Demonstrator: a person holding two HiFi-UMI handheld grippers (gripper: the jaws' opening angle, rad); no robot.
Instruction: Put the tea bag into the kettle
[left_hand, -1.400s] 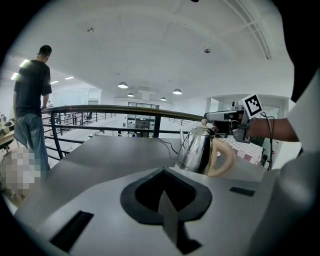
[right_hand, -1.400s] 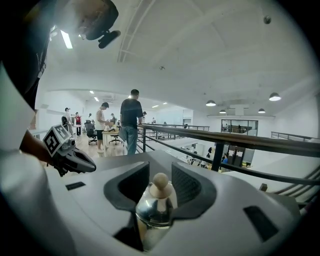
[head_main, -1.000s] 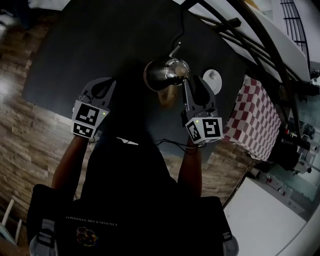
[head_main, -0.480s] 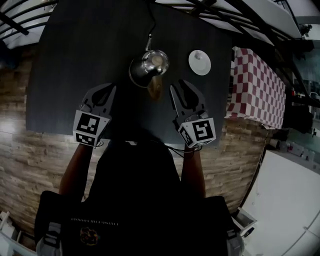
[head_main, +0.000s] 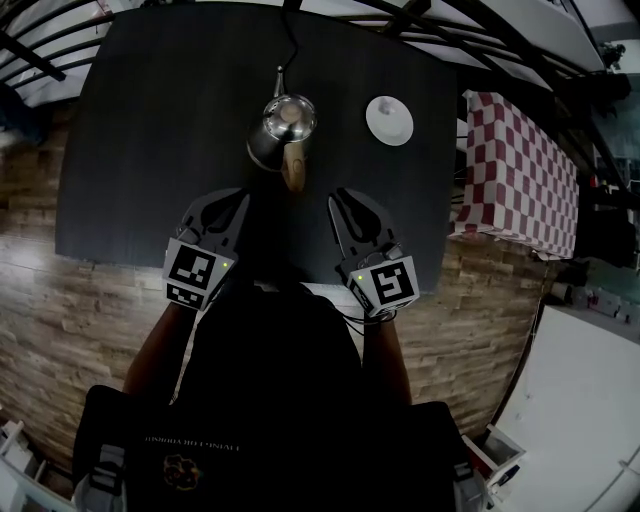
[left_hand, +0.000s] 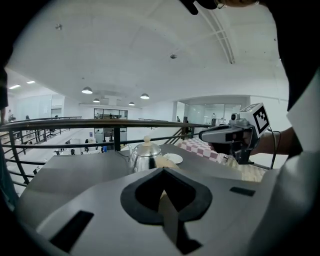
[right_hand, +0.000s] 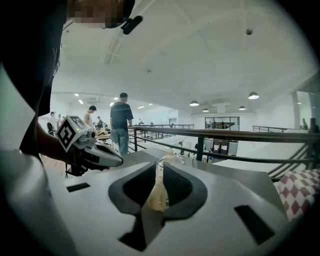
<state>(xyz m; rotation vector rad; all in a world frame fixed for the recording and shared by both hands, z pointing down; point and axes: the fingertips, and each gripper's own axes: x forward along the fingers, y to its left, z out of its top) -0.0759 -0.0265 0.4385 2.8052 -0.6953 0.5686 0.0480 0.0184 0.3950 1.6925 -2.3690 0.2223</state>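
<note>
Head view: the lidded kettle (head_main: 280, 135) stands upper centre on the surface (head_main: 140, 120), its handle (head_main: 293, 172) pointing down-frame, midway between the left hand-held gripper (head_main: 228, 203) and right hand-held gripper (head_main: 347, 200). Left gripper view: clenched, empty. Right gripper view: jaws have just been closing, narrowly apart, empty. No tea bag shows.

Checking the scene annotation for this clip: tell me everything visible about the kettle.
The kettle is shiny, rounded metal, upright, with its lid on under a pale knob. A thin spout points away from the person; a tan, wood-like handle points toward them. It stands on the dark table, left of a white dish. Only the table touches it.
</note>
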